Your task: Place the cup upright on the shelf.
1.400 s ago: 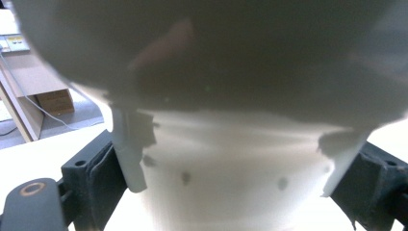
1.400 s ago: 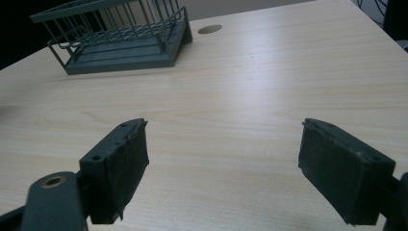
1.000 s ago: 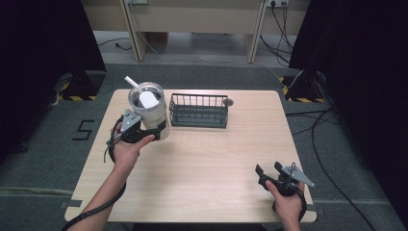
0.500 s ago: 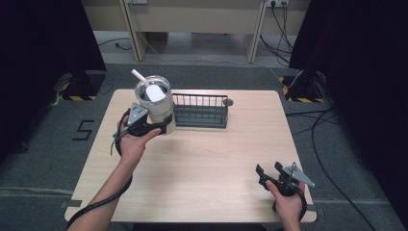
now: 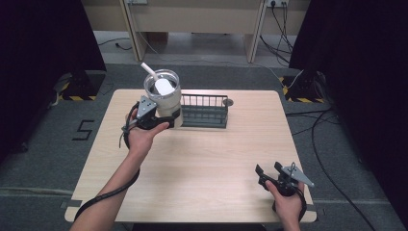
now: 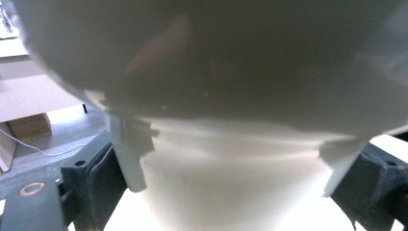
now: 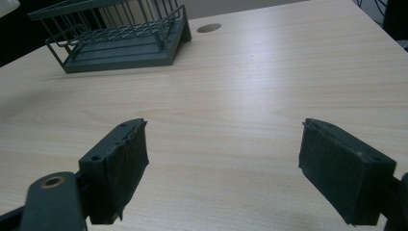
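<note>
**Left gripper holds the cup by the basket; right gripper idle and spread**

I have one cup (image 5: 163, 96) clamped in my left gripper (image 5: 166, 118), over the back left part of the worktop (image 5: 207, 159) and just left of the single dark wire basket (image 5: 204, 110). I cannot tell from the high view whether the cup's base touches the wood. The cup's long axis runs close to vertical, its open mouth facing up. One white straw (image 5: 149, 71) sticks out of the rim, slanting up and away to the left. Something pale lies inside the cup; I cannot tell what it is.

In the left gripper view the cup's pale wall (image 6: 226, 173) sits between my two black jaws, which press it on either side, and its wider upper part spreads overhead.

My right gripper (image 5: 269, 174) rests near the front right corner of the worktop, well apart from the cup. Its jaws stand wide apart with bare wood between them, grasping nothing. In the right gripper view the basket (image 7: 115, 41) sits far ahead to the left, with one round hole (image 7: 209, 28) in the worktop just beyond its right end.
</note>
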A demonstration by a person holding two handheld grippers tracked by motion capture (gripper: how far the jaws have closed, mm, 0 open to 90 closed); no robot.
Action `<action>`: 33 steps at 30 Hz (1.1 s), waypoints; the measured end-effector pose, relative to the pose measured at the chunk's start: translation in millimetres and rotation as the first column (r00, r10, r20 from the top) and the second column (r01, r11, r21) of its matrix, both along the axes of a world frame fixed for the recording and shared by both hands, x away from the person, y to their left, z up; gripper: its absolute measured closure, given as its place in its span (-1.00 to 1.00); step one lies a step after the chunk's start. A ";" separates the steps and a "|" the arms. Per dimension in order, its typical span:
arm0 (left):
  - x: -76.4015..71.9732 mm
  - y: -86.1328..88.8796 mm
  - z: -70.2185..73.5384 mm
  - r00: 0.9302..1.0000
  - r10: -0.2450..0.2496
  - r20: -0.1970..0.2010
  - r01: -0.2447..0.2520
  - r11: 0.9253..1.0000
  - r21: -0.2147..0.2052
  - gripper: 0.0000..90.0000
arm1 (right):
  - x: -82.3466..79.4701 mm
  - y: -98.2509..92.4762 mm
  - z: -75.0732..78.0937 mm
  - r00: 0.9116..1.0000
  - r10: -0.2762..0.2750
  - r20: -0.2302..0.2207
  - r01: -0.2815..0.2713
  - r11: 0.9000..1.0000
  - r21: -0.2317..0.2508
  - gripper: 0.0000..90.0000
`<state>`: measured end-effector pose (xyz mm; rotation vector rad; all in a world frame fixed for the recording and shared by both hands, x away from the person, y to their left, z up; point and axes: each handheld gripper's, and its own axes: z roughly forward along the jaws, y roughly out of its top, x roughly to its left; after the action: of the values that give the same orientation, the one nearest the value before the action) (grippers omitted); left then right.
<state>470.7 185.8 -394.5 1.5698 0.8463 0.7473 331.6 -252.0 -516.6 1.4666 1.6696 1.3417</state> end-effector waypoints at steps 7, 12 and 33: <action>6.2 -7.9 3.2 1.000 -0.007 0.006 0.007 1.000 0.000 -0.77 | 0.1 0.1 0.0 1.000 0.000 0.000 0.000 1.000 0.002 -0.60; 11.7 -13.5 4.3 1.000 -0.011 0.009 0.011 1.000 0.004 -0.77 | 0.0 0.3 -0.3 1.000 -0.001 -0.004 0.001 1.000 0.006 -0.60; 37.9 -36.3 9.9 1.000 -0.021 0.010 0.021 1.000 0.009 -0.77 | 0.2 0.2 -0.4 1.000 -0.003 0.008 0.003 1.000 -0.001 -0.60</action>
<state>508.6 149.5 -384.6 1.5792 0.8190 0.7440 331.8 -251.8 -516.9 1.4607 1.6620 1.3439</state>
